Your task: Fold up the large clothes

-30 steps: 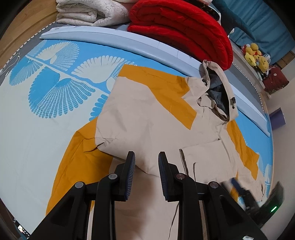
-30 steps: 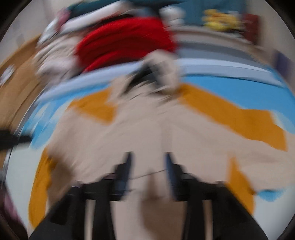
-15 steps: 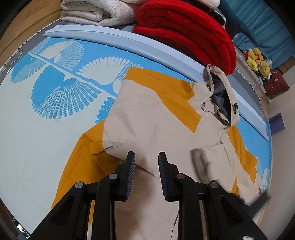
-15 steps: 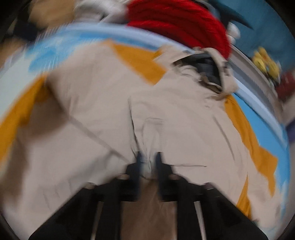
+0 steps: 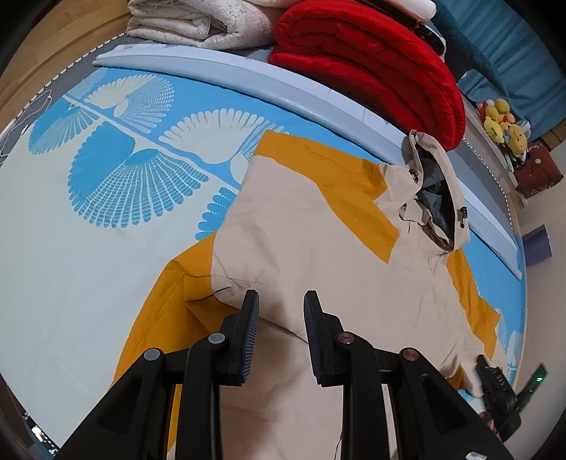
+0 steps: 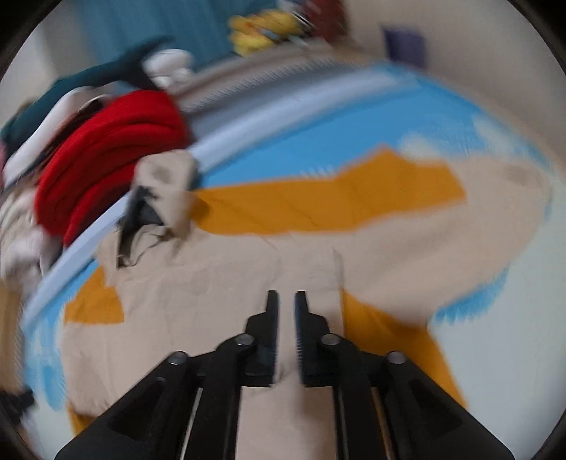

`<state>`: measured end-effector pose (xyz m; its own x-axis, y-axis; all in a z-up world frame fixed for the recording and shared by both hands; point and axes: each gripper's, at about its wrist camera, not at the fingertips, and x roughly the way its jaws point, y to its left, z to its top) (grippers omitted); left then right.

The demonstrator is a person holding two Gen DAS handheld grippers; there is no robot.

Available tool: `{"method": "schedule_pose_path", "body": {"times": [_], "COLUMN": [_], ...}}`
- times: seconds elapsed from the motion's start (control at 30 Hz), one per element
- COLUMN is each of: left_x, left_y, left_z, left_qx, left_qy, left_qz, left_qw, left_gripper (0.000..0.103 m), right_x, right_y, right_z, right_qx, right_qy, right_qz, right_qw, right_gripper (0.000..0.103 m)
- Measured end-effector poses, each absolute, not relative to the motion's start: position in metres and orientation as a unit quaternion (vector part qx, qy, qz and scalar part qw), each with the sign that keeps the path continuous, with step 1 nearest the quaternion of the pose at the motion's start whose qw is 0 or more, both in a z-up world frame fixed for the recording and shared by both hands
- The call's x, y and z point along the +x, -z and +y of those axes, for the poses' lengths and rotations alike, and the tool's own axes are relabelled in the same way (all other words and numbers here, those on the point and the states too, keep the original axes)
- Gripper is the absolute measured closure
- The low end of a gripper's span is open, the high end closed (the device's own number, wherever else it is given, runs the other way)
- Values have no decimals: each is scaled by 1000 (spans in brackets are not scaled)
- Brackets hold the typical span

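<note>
A beige and mustard-orange hooded jacket (image 5: 318, 240) lies spread on the blue and white patterned bed sheet (image 5: 88, 219), hood (image 5: 435, 191) toward the far edge. One sleeve is folded over its body. My left gripper (image 5: 279, 308) is open and empty, just above the jacket's near left part. In the blurred right wrist view the jacket (image 6: 247, 283) lies below my right gripper (image 6: 286, 304), whose jaws stand a narrow gap apart with nothing seen between them. The right gripper (image 5: 502, 392) also shows at the lower right of the left wrist view.
A folded red quilt (image 5: 371, 60) and a folded cream blanket (image 5: 198, 21) lie beyond a pale blue bolster (image 5: 247, 70) at the far edge. Yellow plush toys (image 5: 502, 120) sit at the far right. A wooden floor (image 5: 42, 53) lies at the left.
My right gripper swept across the jacket to its right side and its jaws narrowed. The left gripper stayed open and shifted slightly.
</note>
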<state>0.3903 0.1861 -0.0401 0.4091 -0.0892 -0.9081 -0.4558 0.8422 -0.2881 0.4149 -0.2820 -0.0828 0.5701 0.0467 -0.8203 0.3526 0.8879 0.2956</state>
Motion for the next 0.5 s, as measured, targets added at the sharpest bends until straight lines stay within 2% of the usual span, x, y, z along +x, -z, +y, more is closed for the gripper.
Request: {"method": "schedule_pose_path", "body": {"times": [0.03,0.07,0.1,0.27,0.3,0.33,0.37,0.43,0.5], "left_x": [391,391,392,393,393,394,394,395,396], "left_y": [41,42,42,46,47,48,48,51,56], "left_z": [188,189,190,200,203,205,207,209,210], "left_qx": [-258,-258,-259,-264,-265,-267,-268,-270,-273], "left_qy": [-116,-117,-119,-129,-132,-135,-137,-138,-138], "left_qz": [532,532,532,531,531,531,531,533,536], "left_qw": [798,798,797,794,794,793,792,790,787], "left_gripper": [80,80,80,80,80,80,80,80,80], "right_x": [418,422,424,424,423,422,421,418,412], "right_y": [94,103,113,160,170,174,173,165,148], "right_z": [-289,-295,-298,-312,-317,-322,-326,-335,-343], "right_qx": [244,262,278,336,351,361,364,373,368], "right_qy": [80,76,75,86,88,93,99,106,135], "right_qz": [473,490,506,549,557,555,550,531,504], "right_qw": [843,828,813,760,748,744,745,754,770], "right_gripper": [66,57,44,43,50,76,84,93,93]}}
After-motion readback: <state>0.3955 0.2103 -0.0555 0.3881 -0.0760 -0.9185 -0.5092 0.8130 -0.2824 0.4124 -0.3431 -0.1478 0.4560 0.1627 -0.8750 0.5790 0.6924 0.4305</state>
